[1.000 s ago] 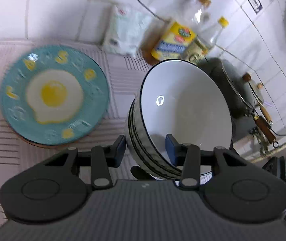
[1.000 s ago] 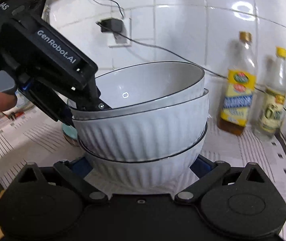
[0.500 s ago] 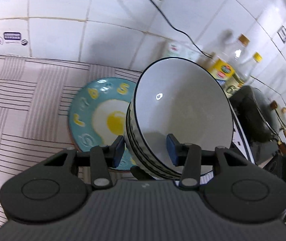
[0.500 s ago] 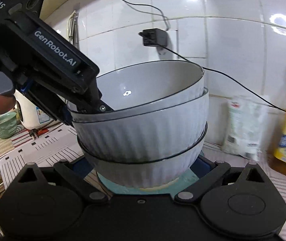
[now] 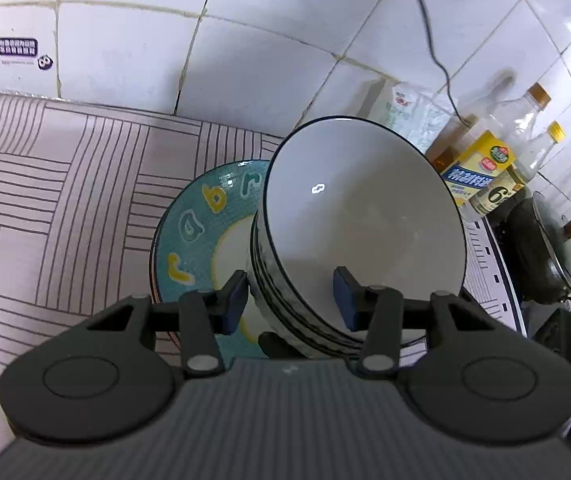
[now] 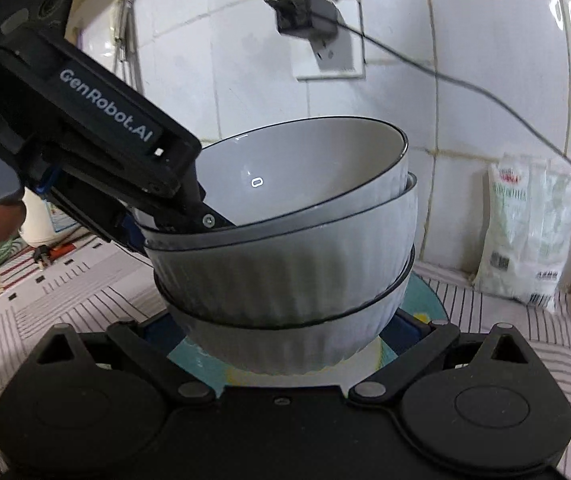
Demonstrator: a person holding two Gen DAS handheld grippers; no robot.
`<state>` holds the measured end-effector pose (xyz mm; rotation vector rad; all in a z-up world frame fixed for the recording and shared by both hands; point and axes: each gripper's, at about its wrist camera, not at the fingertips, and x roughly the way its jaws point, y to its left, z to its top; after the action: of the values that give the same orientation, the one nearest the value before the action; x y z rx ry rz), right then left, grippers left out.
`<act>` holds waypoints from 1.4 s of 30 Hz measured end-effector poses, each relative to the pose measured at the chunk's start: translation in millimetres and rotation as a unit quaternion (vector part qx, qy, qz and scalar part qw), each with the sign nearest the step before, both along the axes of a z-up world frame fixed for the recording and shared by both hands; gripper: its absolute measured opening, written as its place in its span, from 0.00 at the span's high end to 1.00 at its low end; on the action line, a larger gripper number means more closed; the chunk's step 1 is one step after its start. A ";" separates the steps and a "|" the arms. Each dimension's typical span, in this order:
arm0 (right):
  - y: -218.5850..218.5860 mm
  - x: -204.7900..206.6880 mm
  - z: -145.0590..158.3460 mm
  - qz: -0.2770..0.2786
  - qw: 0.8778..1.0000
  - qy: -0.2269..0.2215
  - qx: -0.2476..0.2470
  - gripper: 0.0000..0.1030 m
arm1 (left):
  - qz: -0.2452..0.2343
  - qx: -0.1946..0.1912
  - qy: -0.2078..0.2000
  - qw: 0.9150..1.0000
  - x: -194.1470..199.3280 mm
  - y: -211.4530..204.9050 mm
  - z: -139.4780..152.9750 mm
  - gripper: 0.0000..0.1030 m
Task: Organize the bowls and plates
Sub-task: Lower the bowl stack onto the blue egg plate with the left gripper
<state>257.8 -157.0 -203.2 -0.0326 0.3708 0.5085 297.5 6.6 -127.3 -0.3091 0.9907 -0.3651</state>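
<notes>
Over the teal plate (image 5: 189, 224) with yellow letters, lying on the striped cloth of the tabletop (image 5: 65, 184), sits a stack of three white ribbed bowls (image 6: 297, 264) with dark rims, nested one in another. Whether the bottom bowl already touches the plate cannot be told; its base sits low over the plate's pale centre. The left gripper (image 5: 291, 296) pinches the near wall of the stack: one blue-padded finger outside against the ribs, the other inside the top bowl (image 5: 361, 220), the two closed onto the rims between them. In the right wrist view that same gripper comes in from the upper left, its tip hooked over the rims. The right gripper (image 6: 281, 332) has its fingers spread wide, one on each side of the bottom bowl near its base; the pads lie close to the ribbed wall, but whether they press on it cannot be told. Behind the stack, against the white tiled wall (image 5: 125, 52), stand a white plastic packet (image 6: 525, 236) and two bottles (image 5: 497, 160) with yellow caps and labels. A dark pan (image 5: 545, 256) sits off to the right. A black plug (image 6: 305, 14) sits in a wall socket, its cord running off rightward across the tiles.
</notes>
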 end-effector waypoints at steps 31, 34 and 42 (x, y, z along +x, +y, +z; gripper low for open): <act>0.4 10.1 -10.2 -0.022 0.998 0.058 0.008 0.02 | 0.026 0.017 0.015 0.999 9.0 -0.4 -15.1 0.54; -1.5 -3.5 -3.4 -0.037 0.998 0.056 -0.010 0.02 | 0.044 0.015 0.007 0.999 -1.6 6.5 -1.3 0.49; -8.7 -49.1 13.6 -0.054 0.997 0.049 0.014 0.02 | 0.058 0.043 -0.042 0.996 -44.2 5.0 34.2 0.43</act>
<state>208.7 -165.6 -189.5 0.0383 0.4588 0.4098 253.3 11.6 -93.2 -0.2699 0.8990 -0.2272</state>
